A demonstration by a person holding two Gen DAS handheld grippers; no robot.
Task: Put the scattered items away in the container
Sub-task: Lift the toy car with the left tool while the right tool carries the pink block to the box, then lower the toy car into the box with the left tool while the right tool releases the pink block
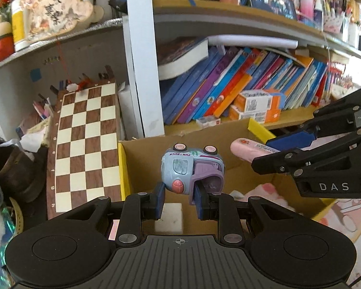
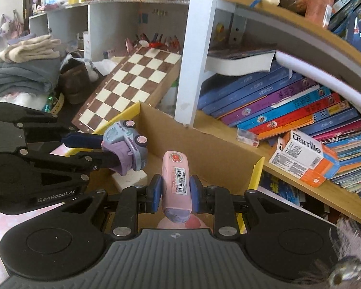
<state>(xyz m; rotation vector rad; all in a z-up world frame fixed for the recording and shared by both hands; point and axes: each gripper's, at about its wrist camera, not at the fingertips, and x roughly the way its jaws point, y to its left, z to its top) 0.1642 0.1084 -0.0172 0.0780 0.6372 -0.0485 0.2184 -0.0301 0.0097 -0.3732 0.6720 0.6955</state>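
Cardboard box [image 2: 204,149] below bookshelf [image 2: 288,43], chessboard [image 1: 86,144] beside box. Left gripper [image 1: 179,201] clamps toy truck [image 1: 192,168] above box; right gripper [image 2: 173,192] clamps pink case [image 2: 177,180] above box.

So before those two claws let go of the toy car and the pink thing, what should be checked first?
1. Left gripper clamps the toy truck: ok.
2. Right gripper clamps the pink case: ok.
3. Both items over the cardboard box: ok.
4. The grippers are clear of each other: ok, apart.
5. Free floor in the box: cannot tell; a white block and a pink plush already lie inside.
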